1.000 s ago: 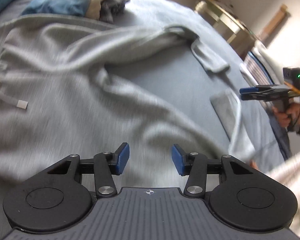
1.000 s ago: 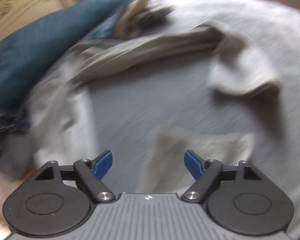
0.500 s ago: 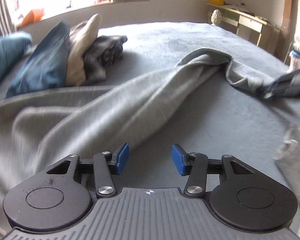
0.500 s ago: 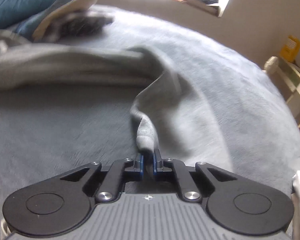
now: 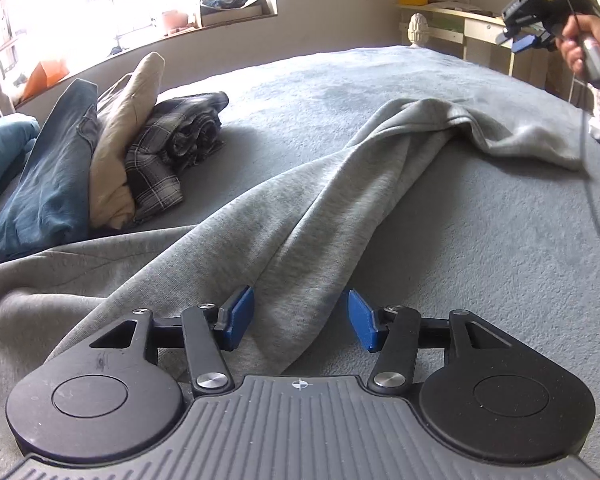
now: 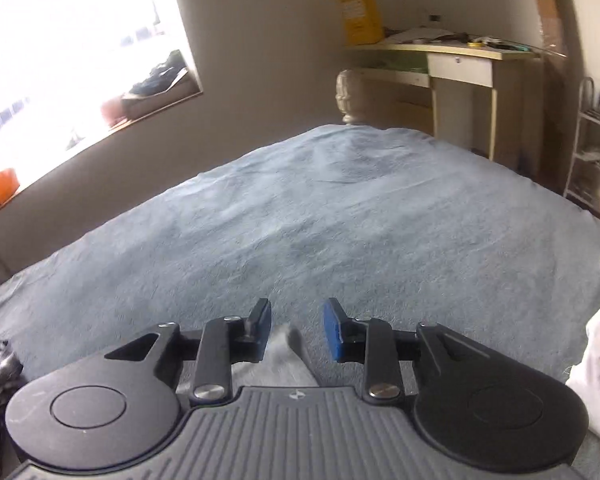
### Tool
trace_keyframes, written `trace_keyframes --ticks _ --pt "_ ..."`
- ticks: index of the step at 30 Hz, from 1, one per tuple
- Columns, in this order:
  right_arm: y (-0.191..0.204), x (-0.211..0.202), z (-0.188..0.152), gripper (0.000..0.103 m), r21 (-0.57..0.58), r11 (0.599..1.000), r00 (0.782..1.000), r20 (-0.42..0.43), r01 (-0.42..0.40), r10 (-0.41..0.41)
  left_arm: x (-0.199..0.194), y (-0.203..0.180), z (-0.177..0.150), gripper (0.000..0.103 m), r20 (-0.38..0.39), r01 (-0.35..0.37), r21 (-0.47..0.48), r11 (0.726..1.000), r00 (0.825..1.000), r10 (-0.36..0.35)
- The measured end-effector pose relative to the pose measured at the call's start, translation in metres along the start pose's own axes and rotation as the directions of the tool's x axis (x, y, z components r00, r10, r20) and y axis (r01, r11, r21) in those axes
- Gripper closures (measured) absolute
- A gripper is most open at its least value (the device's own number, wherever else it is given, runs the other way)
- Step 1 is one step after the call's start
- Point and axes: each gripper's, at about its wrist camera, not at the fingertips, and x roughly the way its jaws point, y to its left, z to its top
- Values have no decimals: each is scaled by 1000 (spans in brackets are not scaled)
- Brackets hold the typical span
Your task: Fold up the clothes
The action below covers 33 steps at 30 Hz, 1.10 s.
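The left claw (image 5: 296,318) hangs released, its jaws just widened, straddling a ridge of the grey hoodie (image 5: 300,216) without pressing it. The hoodie stretches across the bed (image 5: 480,240) toward its far right edge. Past its end the right claw (image 6: 296,334), jaws just reopened, stands released over a loose grey tip.

Sweatshirt (image 5: 284,216): soft grey fleece cloth, matt, faintly fuzzy. Bedspread (image 5: 480,208): grey-blue, napped, rough pile. Jeans (image 5: 48,184): coarse denim. Plaid shirt (image 5: 168,152): thin woven cloth. Left gripper (image 5: 298,318): matt black plastic, blue rubbery pads, shiny metal rivets. Desk (image 6: 460,68): pale painted wood.
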Motion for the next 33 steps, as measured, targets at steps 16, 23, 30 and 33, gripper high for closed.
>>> trace_keyframes --ticks 16,23,30,33 --pt "-36 2 -189 59 865 501 747 -330 -5 577 -10 -3 2 103 100 -4 -17 1000 995 6" --pt "-64 9 -199 80 925 376 869 -149 -45 471 -38 -24 -7 103 128 30 128 991 991 -46" --pt "-71 -61 -151 97 753 635 922 -103 -174 374 -63 -21 -27 103 115 68 215 974 989 -94" --pt "-87 -108 -133 97 667 719 938 -90 -193 335 -79 -21 -37 103 115 94 260 961 985 -128"
